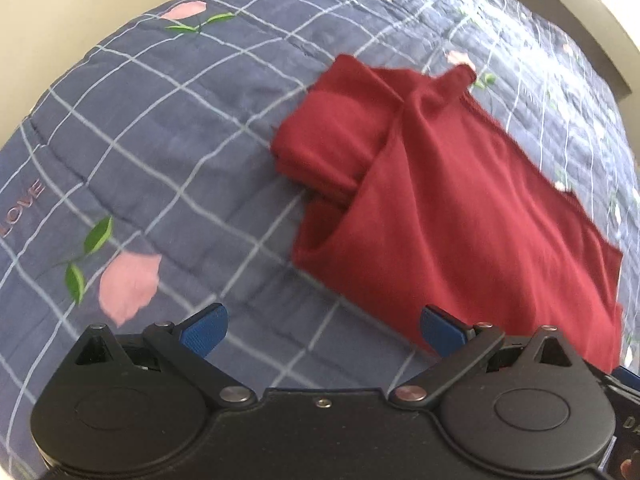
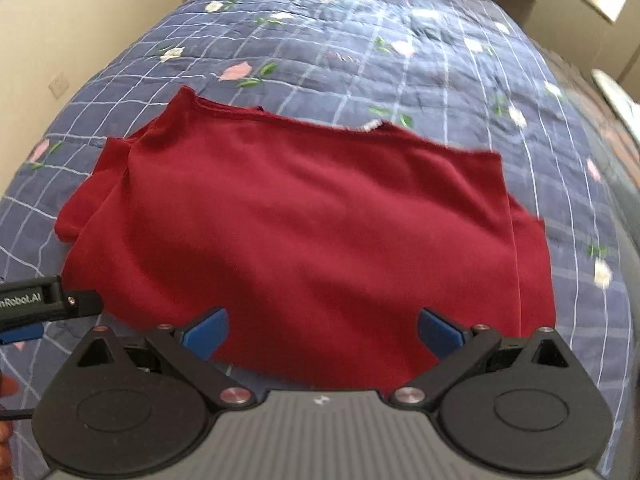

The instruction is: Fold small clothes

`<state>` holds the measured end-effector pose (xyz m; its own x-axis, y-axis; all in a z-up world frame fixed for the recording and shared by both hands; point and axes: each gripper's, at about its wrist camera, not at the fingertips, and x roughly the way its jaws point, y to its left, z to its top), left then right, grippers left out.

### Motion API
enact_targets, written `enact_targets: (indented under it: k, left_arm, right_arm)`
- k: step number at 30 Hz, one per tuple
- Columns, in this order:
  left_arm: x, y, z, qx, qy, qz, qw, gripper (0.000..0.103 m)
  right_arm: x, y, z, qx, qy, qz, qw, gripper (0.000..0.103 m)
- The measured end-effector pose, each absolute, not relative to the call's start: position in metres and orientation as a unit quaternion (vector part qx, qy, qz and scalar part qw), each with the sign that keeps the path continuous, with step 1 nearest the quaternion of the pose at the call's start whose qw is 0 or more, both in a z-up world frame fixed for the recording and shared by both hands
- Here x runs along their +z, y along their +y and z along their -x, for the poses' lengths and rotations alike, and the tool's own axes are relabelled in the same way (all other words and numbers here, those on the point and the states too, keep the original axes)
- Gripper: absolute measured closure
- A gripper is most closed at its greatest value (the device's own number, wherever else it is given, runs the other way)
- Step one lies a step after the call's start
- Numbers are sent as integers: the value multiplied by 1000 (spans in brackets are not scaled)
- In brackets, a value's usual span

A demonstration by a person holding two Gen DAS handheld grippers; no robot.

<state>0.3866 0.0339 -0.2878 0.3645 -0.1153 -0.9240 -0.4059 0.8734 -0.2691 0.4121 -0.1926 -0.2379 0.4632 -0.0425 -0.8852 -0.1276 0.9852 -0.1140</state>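
- My left tongs [image 1: 323, 334] and right tongs [image 2: 323, 334] gape wide, holding nothing.
- The red garment [image 2: 304, 232] lies partly folded mid-frame on the bed's quilt [image 1: 160, 128].

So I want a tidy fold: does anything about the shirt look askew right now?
Yes. The red shirt lies mostly flat on the quilt, but its sleeve on the left side is bunched in loose layers and sticks out past the body's edge.
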Motion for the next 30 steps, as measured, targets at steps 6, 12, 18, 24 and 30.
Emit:
enact_targets:
  k: [6, 12, 18, 24, 30]
  left_arm:
    - [-297, 37, -398, 86, 549, 256, 791, 1]
    - [-302, 35, -402, 97, 544, 271, 788, 1]
    - [-306, 34, -405, 125, 552, 276, 777, 1]
    - [-312, 34, -402, 142, 552, 294, 767, 1]
    - [-316, 34, -402, 149, 554, 294, 765, 1]
  right_arm:
    - [-250, -184, -438, 20, 495, 127, 859, 0]
    - [-263, -180, -453, 28, 462, 168, 870, 0]
    - [-279, -172, -445, 54, 411, 237, 879, 0]
    - [-289, -179, -438, 56, 416, 228, 879, 0]
    - [-310, -185, -434, 48, 423, 218, 878, 0]
